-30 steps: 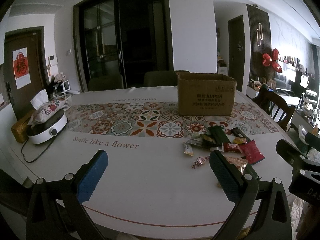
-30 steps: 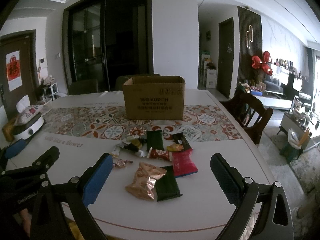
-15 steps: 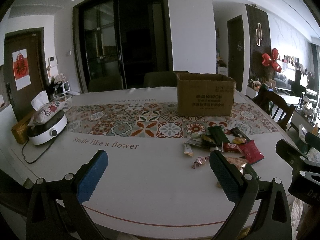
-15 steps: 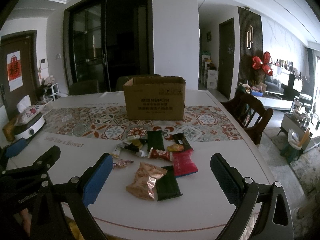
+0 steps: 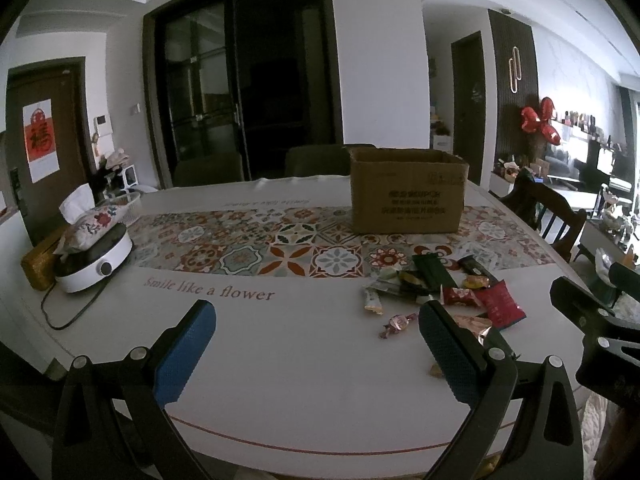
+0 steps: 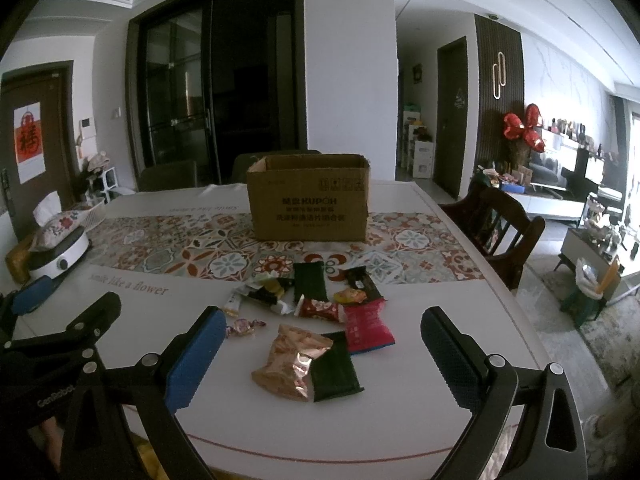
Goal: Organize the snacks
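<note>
I have the round table [image 6: 460, 400] under both cameras, its patterned runner [image 6: 168, 248] crossing the middle, and nothing on it has shifted over the last second; only my view has crept a touch. The open cardboard box [image 6: 308, 200] stands on the runner at the far side, which I take to be where the snacks go. On the left edge sits a white cooker [image 5: 94, 254] with a tissue pouch [image 5: 90, 222] on top, well apart from the work. The snacks [image 6: 316, 320] lie scattered between the box and me, none in the box as far as I can see. Nearest my right gripper [image 6: 320, 354] are a gold foil bag [image 6: 294, 360] and a dark green packet [image 6: 334, 368], touching each other. My left gripper [image 5: 316, 352] hovers over bare cloth beside a small wrapped candy [image 5: 396, 323]. Both sets of jaws stand wide, holding nothing. Since nothing has changed, I judge sorting has not started.
</note>
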`<state>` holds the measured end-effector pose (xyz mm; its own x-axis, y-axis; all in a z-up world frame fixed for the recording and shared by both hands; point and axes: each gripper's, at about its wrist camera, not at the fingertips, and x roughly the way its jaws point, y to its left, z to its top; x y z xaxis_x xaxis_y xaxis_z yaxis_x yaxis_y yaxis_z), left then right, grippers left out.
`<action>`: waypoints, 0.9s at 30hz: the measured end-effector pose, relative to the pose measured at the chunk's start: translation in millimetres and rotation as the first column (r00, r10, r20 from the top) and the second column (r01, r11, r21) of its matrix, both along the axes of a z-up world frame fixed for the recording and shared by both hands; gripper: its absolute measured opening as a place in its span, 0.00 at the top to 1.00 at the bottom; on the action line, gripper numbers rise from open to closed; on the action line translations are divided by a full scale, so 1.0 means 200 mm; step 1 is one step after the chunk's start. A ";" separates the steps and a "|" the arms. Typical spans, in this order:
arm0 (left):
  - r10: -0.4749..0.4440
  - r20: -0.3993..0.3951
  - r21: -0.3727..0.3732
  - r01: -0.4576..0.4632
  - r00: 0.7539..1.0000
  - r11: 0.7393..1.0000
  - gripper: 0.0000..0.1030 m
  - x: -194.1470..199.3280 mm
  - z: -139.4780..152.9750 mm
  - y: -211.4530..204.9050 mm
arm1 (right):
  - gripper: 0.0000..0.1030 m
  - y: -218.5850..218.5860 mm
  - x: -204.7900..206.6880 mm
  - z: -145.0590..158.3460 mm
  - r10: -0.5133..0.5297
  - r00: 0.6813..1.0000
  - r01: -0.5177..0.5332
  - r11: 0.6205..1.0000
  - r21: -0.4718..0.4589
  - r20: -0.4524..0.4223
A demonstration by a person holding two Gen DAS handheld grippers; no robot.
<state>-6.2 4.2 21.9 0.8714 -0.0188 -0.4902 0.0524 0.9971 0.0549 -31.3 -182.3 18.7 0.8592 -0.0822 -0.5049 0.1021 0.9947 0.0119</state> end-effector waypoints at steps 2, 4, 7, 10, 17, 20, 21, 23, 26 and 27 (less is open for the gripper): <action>-0.015 0.000 0.001 0.015 1.000 1.000 0.00 0.01 0.00 -0.01 | 0.04 -0.01 0.02 0.02 -0.006 1.000 0.006 1.000 0.007 -0.005; -0.031 -0.007 0.006 0.031 0.999 0.999 0.00 0.02 -0.01 -0.02 | 0.04 -0.03 0.06 0.06 -0.014 1.000 0.015 1.000 0.018 -0.011; -0.059 -0.027 0.008 0.059 0.998 0.998 0.00 0.05 -0.05 -0.05 | 0.04 -0.08 0.09 0.04 -0.033 0.999 0.035 0.999 0.039 -0.038; -0.085 -0.035 0.015 0.086 0.996 0.996 0.00 0.08 -0.07 -0.08 | 0.04 -0.11 0.14 0.00 -0.040 0.996 0.045 0.997 0.065 -0.077; -0.169 -0.121 0.035 0.175 0.978 0.984 0.11 0.18 -0.17 -0.21 | 0.04 -0.16 0.22 -0.12 -0.022 0.992 0.033 0.996 0.079 -0.127; -0.238 -0.175 0.047 0.250 0.955 0.967 0.16 0.21 -0.23 -0.28 | 0.04 -0.20 0.24 -0.18 -0.045 0.985 0.062 0.993 0.097 -0.164; -0.263 -0.189 0.048 0.277 0.946 0.960 0.18 0.21 -0.25 -0.31 | 0.04 -0.22 0.26 -0.20 -0.053 0.982 0.072 0.992 0.105 -0.179; -0.308 -0.213 0.055 0.326 0.927 0.944 0.21 0.22 -0.27 -0.36 | 0.06 -0.26 0.28 -0.24 -0.064 0.977 0.089 0.989 0.117 -0.201; -0.382 -0.253 0.039 0.404 0.889 0.914 0.22 0.24 -0.30 -0.45 | 0.13 -0.31 0.33 -0.27 -0.054 0.973 0.080 0.991 0.109 -0.225; -0.402 -0.268 0.033 0.426 0.875 0.904 0.22 0.25 -0.31 -0.48 | 0.14 -0.31 0.35 -0.29 -0.038 0.971 0.064 0.993 0.102 -0.238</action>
<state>44.4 -92.6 -40.3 0.6428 -0.2975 -0.7059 0.4830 0.8726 0.0721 39.1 -245.0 -38.8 0.7114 -0.0566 -0.7005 0.1653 0.9823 0.0884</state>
